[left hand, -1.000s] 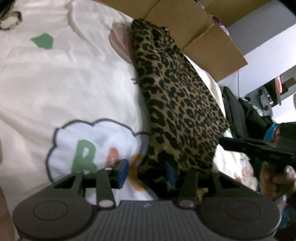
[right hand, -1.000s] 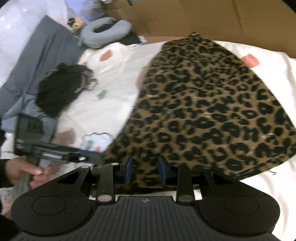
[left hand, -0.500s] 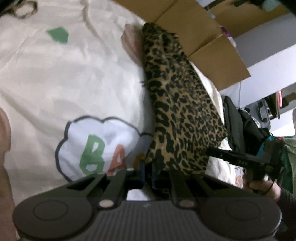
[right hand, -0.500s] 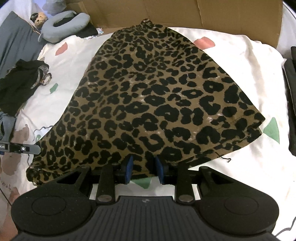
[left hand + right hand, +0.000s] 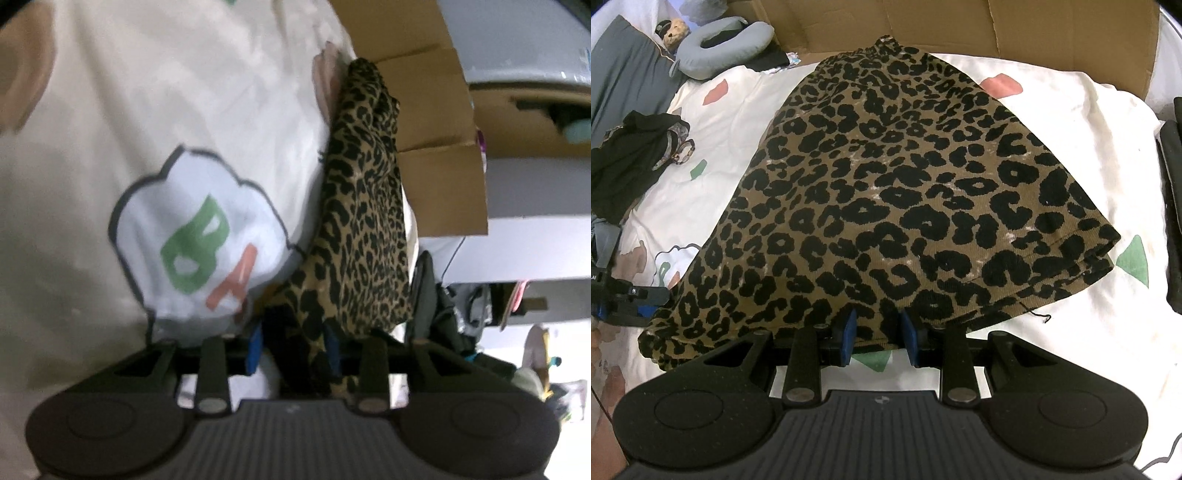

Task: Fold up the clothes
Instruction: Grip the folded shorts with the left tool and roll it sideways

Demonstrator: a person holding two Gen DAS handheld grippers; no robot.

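- Working the near hem comes first: the right gripper (image 5: 878, 332) sits at the bottom centre of its view. Its blue pads are partly apart and straddle the hem without pinching it.
- To fold well, I judge both grippers should take the hem through both layers, lift evenly, and carry it toward the far narrow end so the edges line up.
- At the bottom of the left wrist view, the left gripper (image 5: 293, 347) has just been opening its jaws. A bunched corner of the cloth lies loosely between the pads, so it needs a fresh, firm bite before any lift.
- The task's thing, a brown leopard-print corduroy skirt (image 5: 905, 184), lies flat across the middle of the right wrist view. Its wide hem is nearest and its narrow waist is at the upper centre.
- It rests on a cream bedsheet with coloured shapes (image 5: 1052, 110). A loose thread trails from the hem at lower right and may snag.
- A heap of black clothing (image 5: 631, 158) waits at the left edge, well apart from the skirt.
- A grey U-shaped neck pillow (image 5: 724, 40) lies at the upper left.
- Farthest, a wall of brown cardboard (image 5: 1034, 29) stands along the top, touching the waist end; nothing shows inside it.
- In the left wrist view, an open brown cardboard box (image 5: 517, 110) at the upper right holds something pale teal, too blurred to name.
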